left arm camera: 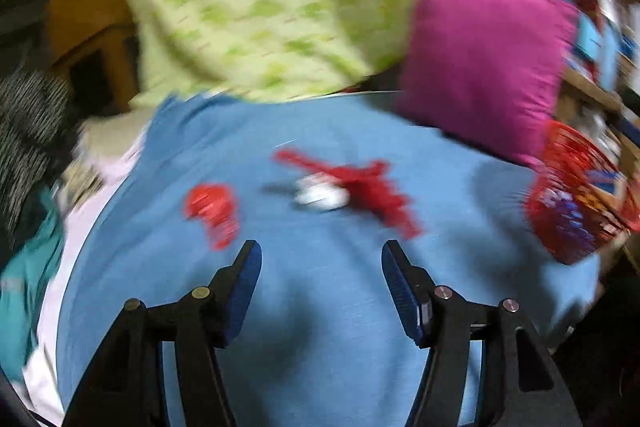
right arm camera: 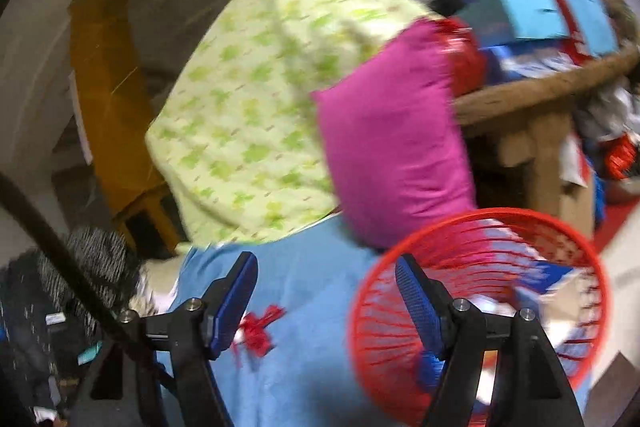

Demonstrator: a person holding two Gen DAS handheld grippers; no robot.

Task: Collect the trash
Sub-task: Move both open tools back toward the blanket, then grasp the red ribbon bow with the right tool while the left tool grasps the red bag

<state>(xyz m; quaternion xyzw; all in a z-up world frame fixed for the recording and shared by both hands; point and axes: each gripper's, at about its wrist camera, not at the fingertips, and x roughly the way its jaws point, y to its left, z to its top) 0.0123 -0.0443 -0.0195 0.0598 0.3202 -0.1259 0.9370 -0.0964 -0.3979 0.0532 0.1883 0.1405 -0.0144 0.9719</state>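
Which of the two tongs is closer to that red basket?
Right. The right tongs hang open just at the red basket, one finger crossing its rim. The left tongs are open over the blue cloth, with the basket off to their right.

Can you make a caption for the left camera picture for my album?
Open left gripper hovers over red wrappers on the blue sheet, red basket nearby.

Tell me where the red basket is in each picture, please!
Left wrist view: the red basket sits at the far right edge, on the blue sheet, just below the pink pillow.
Right wrist view: the red basket fills the lower right, its rim behind the right gripper's open fingers.
Shared landmark: the pink pillow, leaning beside the green patterned pillow.
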